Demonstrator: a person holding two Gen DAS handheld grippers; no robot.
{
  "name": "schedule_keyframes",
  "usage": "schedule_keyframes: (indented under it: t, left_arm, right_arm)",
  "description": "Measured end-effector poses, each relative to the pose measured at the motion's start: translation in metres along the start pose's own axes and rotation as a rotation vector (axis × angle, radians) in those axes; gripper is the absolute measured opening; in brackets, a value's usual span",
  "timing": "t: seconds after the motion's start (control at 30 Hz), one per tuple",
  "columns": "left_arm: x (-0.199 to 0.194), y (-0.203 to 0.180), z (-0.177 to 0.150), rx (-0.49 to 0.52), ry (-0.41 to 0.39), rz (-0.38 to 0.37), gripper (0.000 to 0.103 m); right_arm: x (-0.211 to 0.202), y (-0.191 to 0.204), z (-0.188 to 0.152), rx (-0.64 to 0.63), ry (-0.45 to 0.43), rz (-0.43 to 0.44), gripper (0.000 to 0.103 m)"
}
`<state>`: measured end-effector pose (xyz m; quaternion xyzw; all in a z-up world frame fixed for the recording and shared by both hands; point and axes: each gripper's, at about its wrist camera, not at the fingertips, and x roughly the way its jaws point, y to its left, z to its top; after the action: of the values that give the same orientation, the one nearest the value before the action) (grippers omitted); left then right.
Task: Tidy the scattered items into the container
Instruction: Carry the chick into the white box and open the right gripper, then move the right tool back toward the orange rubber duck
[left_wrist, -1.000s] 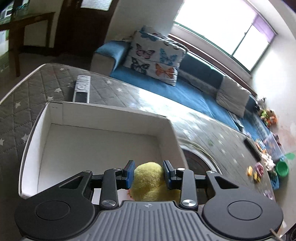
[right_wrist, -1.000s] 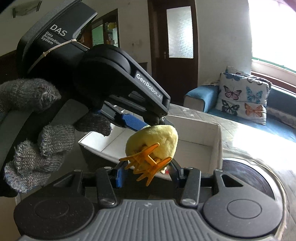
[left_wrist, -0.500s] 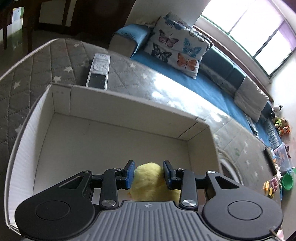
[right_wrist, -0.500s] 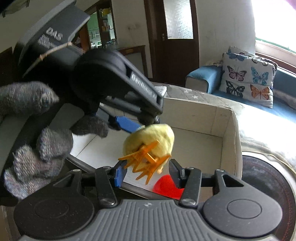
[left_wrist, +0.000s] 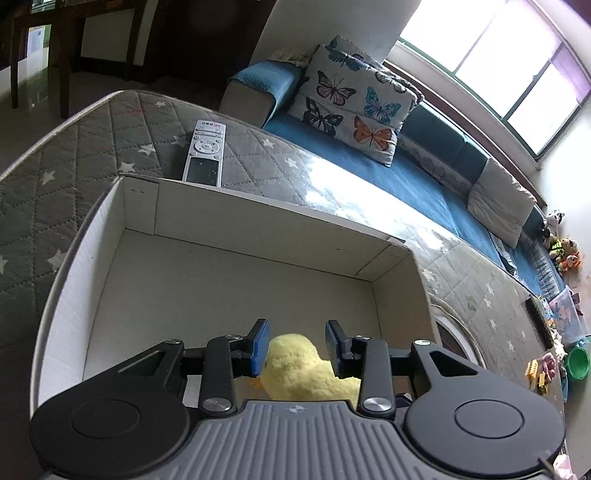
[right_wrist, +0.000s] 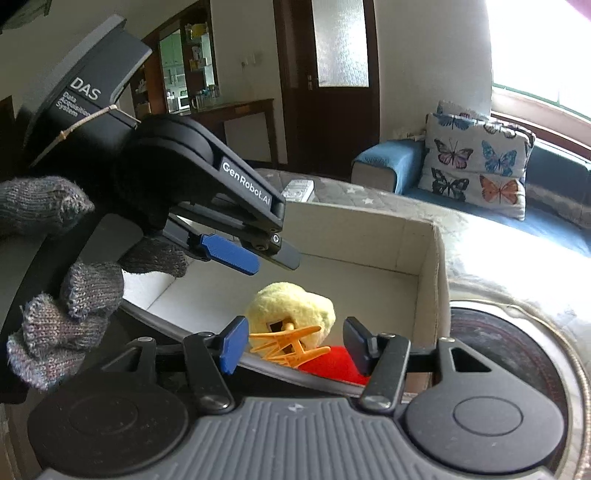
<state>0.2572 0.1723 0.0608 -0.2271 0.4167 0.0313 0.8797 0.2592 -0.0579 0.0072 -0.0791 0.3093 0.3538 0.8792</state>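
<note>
Released: yellow plush duck (right_wrist: 291, 314) down on the floor of the white cardboard box (left_wrist: 236, 206), low centre of the right wrist view, orange plastic feet (right_wrist: 288, 345) turned toward the lens and a red item (right_wrist: 332, 363) just beside it at the near wall. Seen from the left wrist view, low centre of frame, with the left gripper (left_wrist: 297, 347) above it, blue pads (left_wrist: 259, 347) spread apart and no longer pressing the fuzz. In the right wrist view, same gripper (right_wrist: 258, 258) upper left of centre, jaws parted over the box, gloved hand (right_wrist: 70, 295) behind it. Right gripper (right_wrist: 295, 349) low in its own frame, jaws apart and carrying nothing.

Half a second earlier: duck pinched between those pads and hanging above the box floor. A full second back: held higher, over the near rim. Since then, pads widened and toy dropped clear.

Likely meaning: one more item tidied, left gripper free for the next. Remote control (left_wrist: 205, 155), upper left of the left wrist view, lying on the quilted star-print cover (left_wrist: 55, 173) just beyond the far wall of the box, possibly next in line. Butterfly cushion (left_wrist: 351, 110) on the blue sofa (left_wrist: 417, 188) behind.
</note>
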Motion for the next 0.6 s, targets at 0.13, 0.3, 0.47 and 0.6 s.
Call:
schedule_keyframes:
  t: [0.13,0.3,0.47,0.6]
  left_arm:
    - [-0.018,-0.006,-0.008,0.022,-0.026,0.0,0.036]
    - [-0.036,-0.015,-0.023,0.053,-0.049,-0.008,0.037]
    - [-0.053,-0.024,-0.041,0.081,-0.065,-0.017,0.037]
    - [-0.062,-0.032,-0.058,0.106,-0.068,-0.026,0.037]
  right_arm:
    - [-0.017,0.005,-0.004,-0.012,-0.026,-0.012,0.061]
    - [-0.038,0.013,-0.012,-0.023,-0.05,-0.031,0.067]
    - [-0.059,0.019,-0.024,-0.024,-0.067,-0.044,0.072]
    - [-0.076,0.021,-0.036,-0.014,-0.072,-0.052,0.072]
